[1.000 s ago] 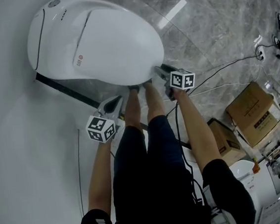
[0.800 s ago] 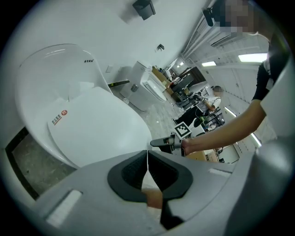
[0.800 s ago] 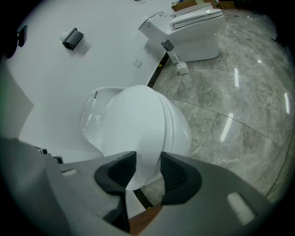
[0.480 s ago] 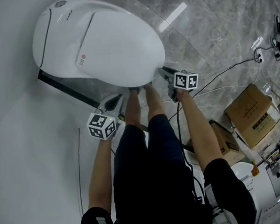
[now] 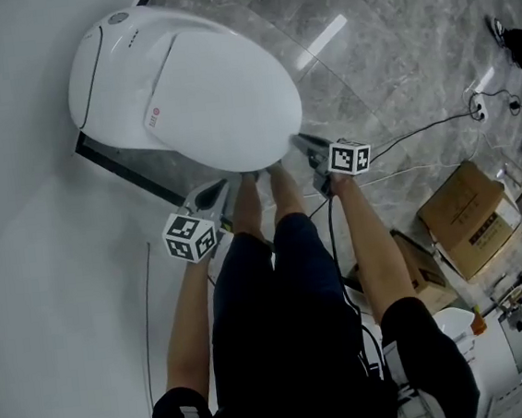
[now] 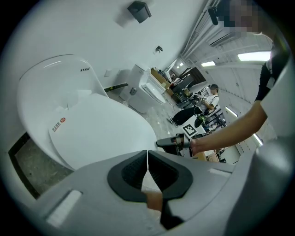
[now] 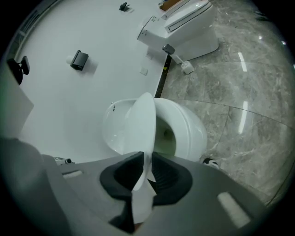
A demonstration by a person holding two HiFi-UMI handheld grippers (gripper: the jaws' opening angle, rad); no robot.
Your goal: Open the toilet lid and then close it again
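left gripper (image 5: 211, 194) near toilet's front left corner, jaws pressed together, nothing held. toilet lid (image 5: 211, 88) centre, against far wall, partly raised off seat (image 7: 193, 131), bowl showing beneath. right gripper (image 5: 298, 141) at lid's near right edge, jaws closing, lid edge pinched between pads. cardboard box (image 5: 470, 214) on floor, far right.

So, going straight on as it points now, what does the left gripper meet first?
The left gripper, jaws shut, would probably meet the front rim of the white toilet lid first; depth is unclear.
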